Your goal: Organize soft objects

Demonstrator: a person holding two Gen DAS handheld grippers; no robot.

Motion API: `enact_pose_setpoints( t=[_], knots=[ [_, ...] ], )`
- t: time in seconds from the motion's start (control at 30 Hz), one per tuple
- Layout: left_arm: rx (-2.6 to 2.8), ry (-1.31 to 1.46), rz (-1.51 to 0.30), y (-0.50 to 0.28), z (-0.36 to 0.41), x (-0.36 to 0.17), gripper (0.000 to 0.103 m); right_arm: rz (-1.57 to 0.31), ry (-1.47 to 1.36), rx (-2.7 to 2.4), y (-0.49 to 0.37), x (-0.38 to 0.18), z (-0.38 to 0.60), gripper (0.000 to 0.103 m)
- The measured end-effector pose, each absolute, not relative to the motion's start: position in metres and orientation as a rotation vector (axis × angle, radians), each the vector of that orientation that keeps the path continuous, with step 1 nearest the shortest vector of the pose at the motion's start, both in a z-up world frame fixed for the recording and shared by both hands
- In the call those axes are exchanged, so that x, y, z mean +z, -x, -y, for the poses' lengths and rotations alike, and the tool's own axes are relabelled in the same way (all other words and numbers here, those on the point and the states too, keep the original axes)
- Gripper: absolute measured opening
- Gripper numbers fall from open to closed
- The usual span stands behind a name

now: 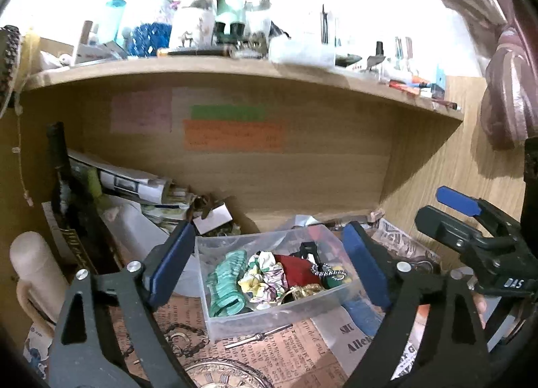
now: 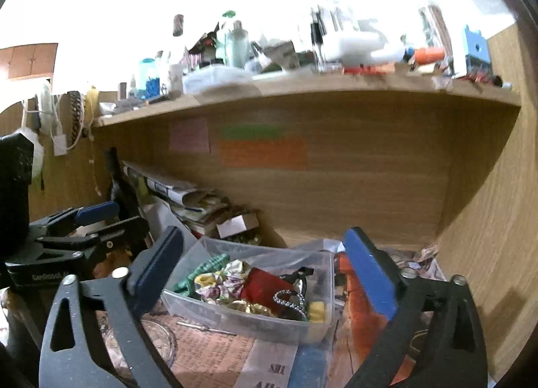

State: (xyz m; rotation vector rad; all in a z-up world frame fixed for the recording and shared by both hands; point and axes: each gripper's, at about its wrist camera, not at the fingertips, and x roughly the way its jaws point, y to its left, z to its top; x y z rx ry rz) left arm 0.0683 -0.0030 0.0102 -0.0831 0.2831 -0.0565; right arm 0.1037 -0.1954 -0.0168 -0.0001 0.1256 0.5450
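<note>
A clear plastic bin (image 1: 215, 317) (image 2: 215, 312) sits on the newspaper-covered shelf floor. It holds a green ribbed scrunchie (image 1: 227, 283) (image 2: 201, 270), a floral scrunchie (image 1: 264, 278) (image 2: 222, 282), a red pouch (image 1: 296, 268) (image 2: 265, 285), a gold scrunchie (image 1: 304, 291) (image 2: 252, 307) and a beaded band (image 1: 331, 273). My left gripper (image 1: 269, 263) is open and empty, its fingers on either side of the bin. My right gripper (image 2: 265, 270) is open and empty, also straddling the bin. The right gripper (image 1: 457, 213) shows in the left wrist view at right; the left gripper (image 2: 97, 223) shows at left in the right wrist view.
A wooden shelf (image 1: 235, 71) crowded with bottles hangs overhead. Stacked papers (image 1: 134, 186), a dark bottle (image 1: 62, 179) and a beige mug (image 1: 33, 273) stand left. A glass dish (image 1: 222, 374) and a small metal tool (image 1: 259, 337) lie in front. The wooden side wall (image 2: 487, 253) is at right.
</note>
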Motion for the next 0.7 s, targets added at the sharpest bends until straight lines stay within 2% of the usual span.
enact_pose_setpoints(
  t=[0.13,0.2,0.7],
  knots=[
    [-0.044,0.079,-0.258,-0.057,0.003,0.013,0.101,-0.115,-0.005,0.547,-0.096,-0.015,0.193,0.103],
    [-0.043,0.083,-0.253,-0.051,0.003,0.015,0.102,-0.120,-0.008,0.551,-0.095,-0.016,0.192,0.103],
    [-0.026,0.074,-0.251,-0.045,0.006,0.013,0.103,-0.135,-0.022,0.552,-0.089,-0.020,0.192,0.103]
  ],
)
